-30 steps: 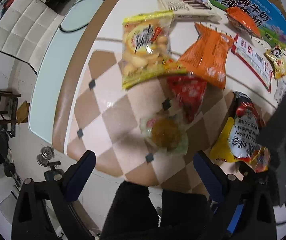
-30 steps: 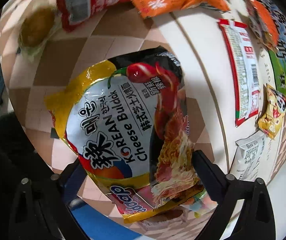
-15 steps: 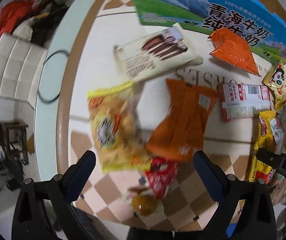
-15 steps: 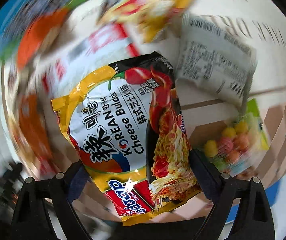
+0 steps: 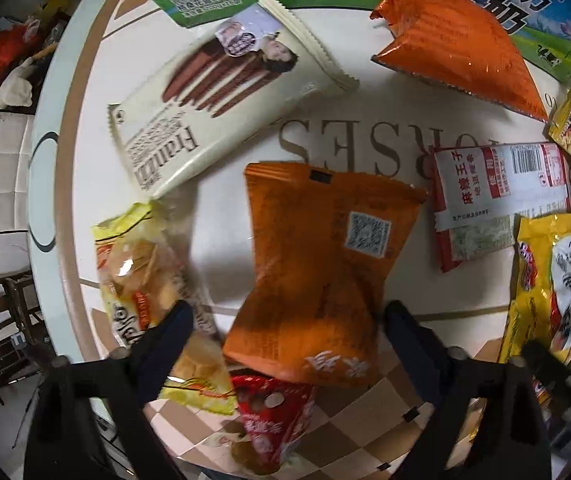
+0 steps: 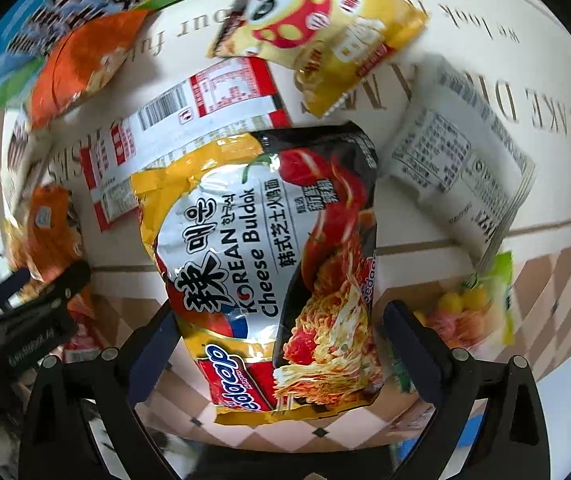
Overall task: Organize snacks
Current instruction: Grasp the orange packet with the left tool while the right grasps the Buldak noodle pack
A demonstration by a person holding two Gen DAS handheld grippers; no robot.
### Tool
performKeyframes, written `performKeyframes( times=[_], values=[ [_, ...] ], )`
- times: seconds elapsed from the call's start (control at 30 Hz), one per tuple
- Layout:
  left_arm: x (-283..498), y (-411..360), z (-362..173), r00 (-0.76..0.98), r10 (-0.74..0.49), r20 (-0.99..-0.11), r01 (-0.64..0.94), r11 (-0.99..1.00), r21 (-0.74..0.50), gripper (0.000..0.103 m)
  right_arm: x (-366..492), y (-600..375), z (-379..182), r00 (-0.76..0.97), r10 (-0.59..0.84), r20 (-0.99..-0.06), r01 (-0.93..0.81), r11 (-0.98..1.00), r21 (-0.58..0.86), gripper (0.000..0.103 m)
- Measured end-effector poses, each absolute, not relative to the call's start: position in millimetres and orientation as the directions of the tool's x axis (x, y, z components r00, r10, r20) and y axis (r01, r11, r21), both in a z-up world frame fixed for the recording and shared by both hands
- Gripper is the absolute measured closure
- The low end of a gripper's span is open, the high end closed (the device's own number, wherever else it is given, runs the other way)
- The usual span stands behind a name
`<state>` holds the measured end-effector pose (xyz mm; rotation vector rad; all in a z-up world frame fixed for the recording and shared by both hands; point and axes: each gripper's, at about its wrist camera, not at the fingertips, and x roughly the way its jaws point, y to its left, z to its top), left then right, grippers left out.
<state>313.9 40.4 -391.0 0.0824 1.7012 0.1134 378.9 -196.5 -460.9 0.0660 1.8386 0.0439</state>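
- Snacks are lying scattered over a pale lettered surface (image 5: 221, 208) with a checkered border.
- Orange packet (image 5: 317, 264) with a square code label is lying flat, its lower end sitting between the jaws of the left gripper (image 5: 287, 338); the jaws are closing, and the pads are not yet pressing on it.
- Yellow chips bag (image 5: 141, 280) is lying just left of the orange packet, partly under the left finger of that gripper.
- Red packet (image 5: 273, 416) is lying below the orange packet, its upper end tucked under it.
- Cream biscuit box (image 5: 213, 108) is lying at an angle above the chips bag, apart from the orange packet.
- Shiny orange bag (image 5: 457, 40) is resting against a blue and green milk carton (image 5: 213, 4) at the far edge.
- Red and white packet (image 5: 497, 196) with a barcode is lying right of the orange packet.
- Korean cheese noodle bag (image 6: 269, 268) is sitting between the jaws of the right gripper (image 6: 277, 346); the jaws are opening, standing wide, and whether the pads are touching the bag I cannot tell.
- Yellow panda bag (image 6: 317, 28) is lying just above the noodle bag, overlapping the red and white packet's corner.
- White sachet (image 6: 457, 172) with fine print is lying right of the noodle bag.
- Green candy bag (image 6: 473, 312) is lying below the sachet, near the right finger.
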Motion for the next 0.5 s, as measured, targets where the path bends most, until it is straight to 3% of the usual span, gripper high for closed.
performKeyframes(
  times=[0.03,0.1,0.3,0.5],
  values=[
    [315,42,-392,-0.128,0.112,-0.985,-0.024,0.993,0.116,0.020,379,-192,-462,-0.274,0.056,-0.960,0.006,0.998,0.057,0.002],
    [319,40,-393,-0.116,0.086,-0.990,-0.032,0.995,0.090,0.037,378,-189,-464,-0.286,0.042,-0.957,-0.007,0.999,0.046,0.002],
    [325,43,-391,-0.082,0.104,-0.991,-0.051,0.993,0.108,0.047,371,-179,-483,-0.324,0.029,-0.946,0.019,1.000,0.024,0.002],
    [310,38,-383,-0.050,0.128,-0.990,-0.041,0.991,0.130,0.054,353,-173,-469,-0.280,0.006,-0.960,0.004,1.000,0.005,0.012]
  ],
)
